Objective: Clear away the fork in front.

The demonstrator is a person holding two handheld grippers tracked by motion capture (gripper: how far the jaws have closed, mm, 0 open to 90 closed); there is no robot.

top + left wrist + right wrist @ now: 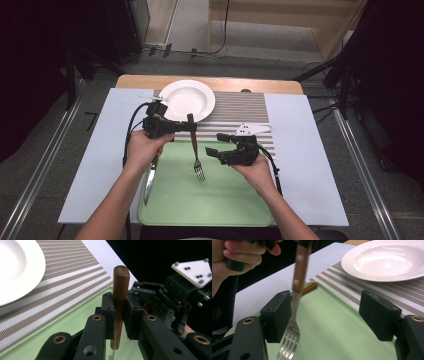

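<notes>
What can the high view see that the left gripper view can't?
High view: the knife at the left edge of the green tray, the tines of the fork hanging over the tray, the person's forearms, and the open jaws of the right gripper.

Left gripper view: a close look at the left gripper pinching the fork's wooden handle, with the rounded end sticking up above it.

Both: the white plate, the striped mat, the tray, the fork and the right gripper.
</notes>
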